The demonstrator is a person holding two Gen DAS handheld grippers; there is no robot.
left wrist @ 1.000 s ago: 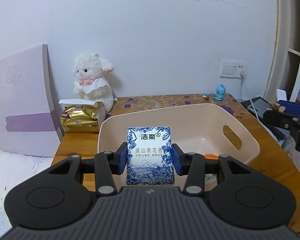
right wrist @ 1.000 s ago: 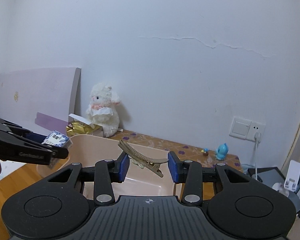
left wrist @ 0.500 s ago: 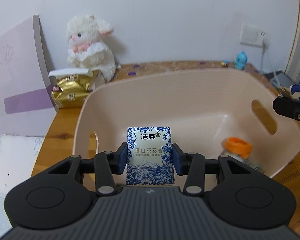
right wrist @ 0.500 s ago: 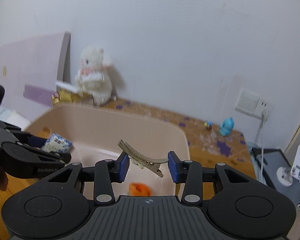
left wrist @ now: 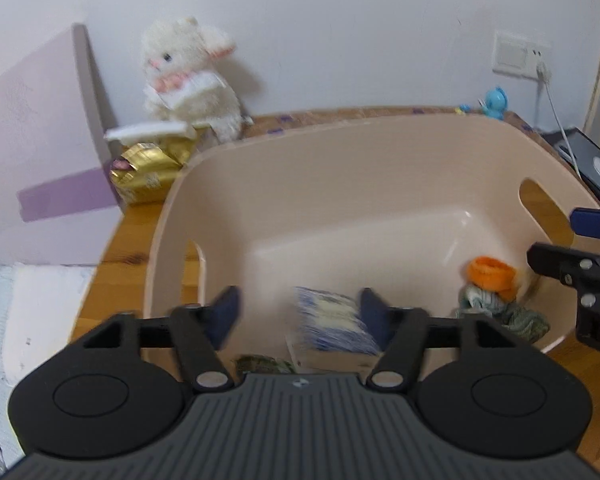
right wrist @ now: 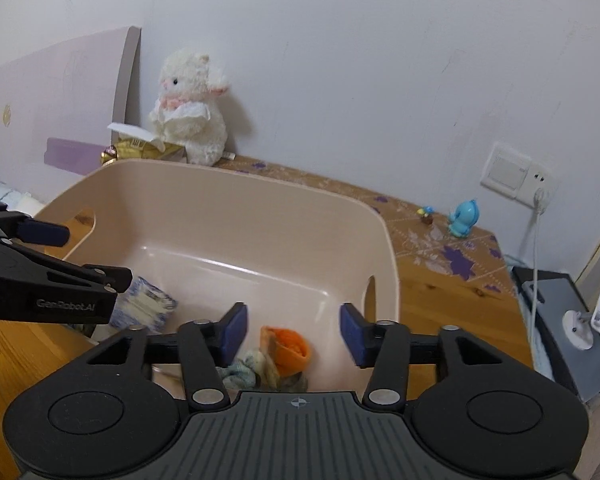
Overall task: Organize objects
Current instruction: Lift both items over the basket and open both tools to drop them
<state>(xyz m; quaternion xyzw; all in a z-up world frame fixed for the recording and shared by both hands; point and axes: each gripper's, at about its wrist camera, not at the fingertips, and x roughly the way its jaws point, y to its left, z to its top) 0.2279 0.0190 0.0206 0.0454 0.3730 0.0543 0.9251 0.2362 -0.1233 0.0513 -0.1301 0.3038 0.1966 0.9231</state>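
Observation:
A beige plastic basket (left wrist: 380,152) (right wrist: 236,196) stands on the wooden table. My left gripper (left wrist: 298,314) is open above its near left part; the blue-and-white tissue pack (left wrist: 332,326) (right wrist: 146,308) is blurred, free of the pads, inside the basket. My right gripper (right wrist: 292,332) is open and empty over the basket's right side. Below it lie an orange item (right wrist: 288,346) (left wrist: 492,274) and a crumpled greenish cloth (right wrist: 240,374) (left wrist: 496,308). I cannot find the hair clip for certain.
A white plush lamb (left wrist: 188,80) (right wrist: 190,108) and a gold tissue pack (left wrist: 148,168) stand at the back left against the wall. A blue toy (right wrist: 464,218), a wall socket with cable (right wrist: 516,172) and a dark device (right wrist: 548,292) are at the right.
Both grippers moved down over the basket and opened. The left let go of the tissue pack, which dropped into the basket; the right let go of the hair clip.

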